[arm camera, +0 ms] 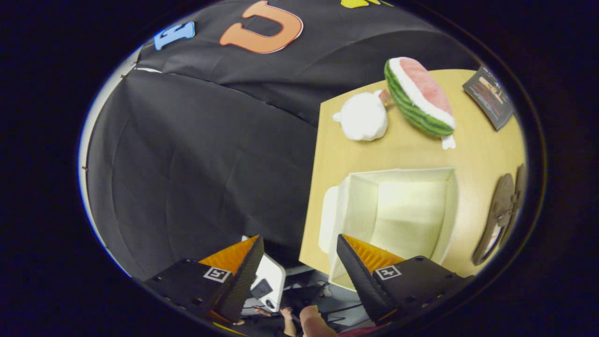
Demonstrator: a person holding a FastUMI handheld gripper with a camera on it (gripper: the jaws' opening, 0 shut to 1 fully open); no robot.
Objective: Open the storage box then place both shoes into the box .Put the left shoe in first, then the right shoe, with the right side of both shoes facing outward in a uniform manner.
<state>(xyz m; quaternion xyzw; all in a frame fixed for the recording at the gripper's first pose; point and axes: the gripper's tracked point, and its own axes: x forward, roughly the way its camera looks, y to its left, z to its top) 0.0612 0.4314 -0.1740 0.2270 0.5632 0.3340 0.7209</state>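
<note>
Storage box [398,210] sits open on the counter [421,150], its cavity bare and its lid [327,217] hanging off the side towards the counter's edge, just ahead of one finger of the tool [299,267]. The tool's fingers stand apart, holding nothing. The pair of shoes [498,217] lies beside the box on its far side from the lid. The next move, I judge, is to reach across for the left shoe, gripping its side wall so it goes in level. Beyond lie a white plush [362,117], a watermelon plush [421,98] and a booklet [489,96].
</note>
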